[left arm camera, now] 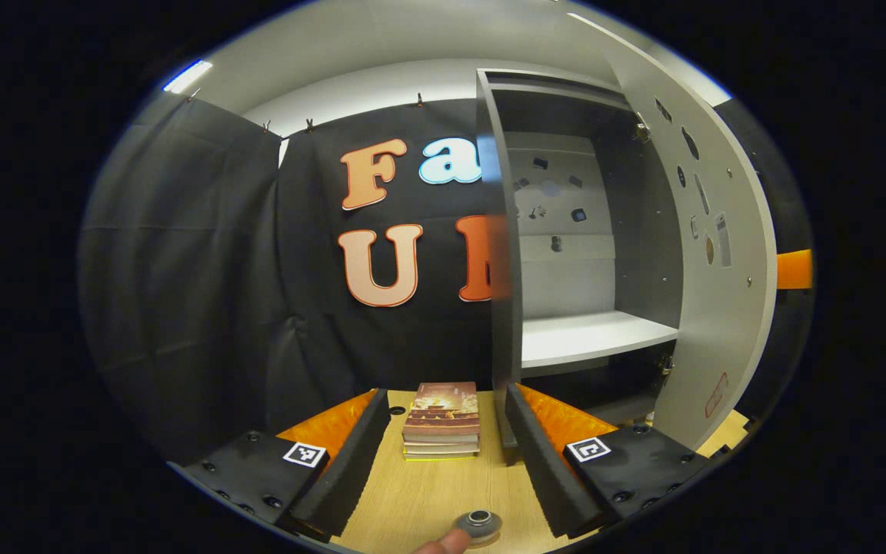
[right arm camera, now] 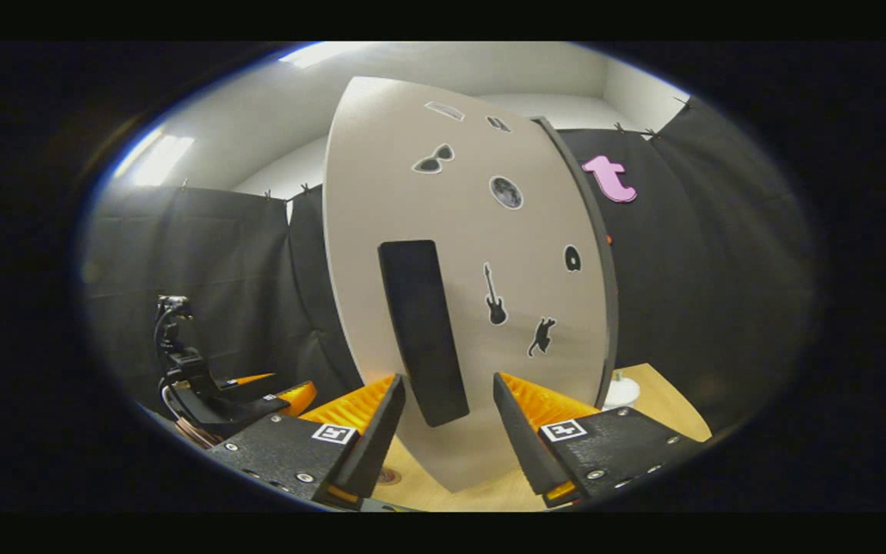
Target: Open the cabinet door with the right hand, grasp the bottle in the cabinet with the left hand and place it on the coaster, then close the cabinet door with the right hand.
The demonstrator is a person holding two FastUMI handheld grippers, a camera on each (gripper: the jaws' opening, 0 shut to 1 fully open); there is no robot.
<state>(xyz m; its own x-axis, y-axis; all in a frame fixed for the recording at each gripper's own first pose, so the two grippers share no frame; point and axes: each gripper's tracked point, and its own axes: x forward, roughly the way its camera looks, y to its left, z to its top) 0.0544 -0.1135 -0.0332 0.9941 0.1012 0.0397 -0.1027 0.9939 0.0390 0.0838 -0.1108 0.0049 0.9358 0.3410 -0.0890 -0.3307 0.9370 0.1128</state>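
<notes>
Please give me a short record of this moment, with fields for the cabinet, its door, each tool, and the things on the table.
cabinet: open, grey, the visible shelf is bare
cabinet door: swung open, dark handle and small stickers on its front
left tool: open, holds nothing, points at the stack of books
right tool: open, fingers on either side of the handle's lower end, contact unclear
table: light wood, books beside the cabinet, a small round grey object at the near edge
bottle: not visible

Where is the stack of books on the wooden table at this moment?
In the left gripper view, the stack of books lies on the light wooden table, between the left gripper's open fingers, just left of the grey cabinet.
</notes>
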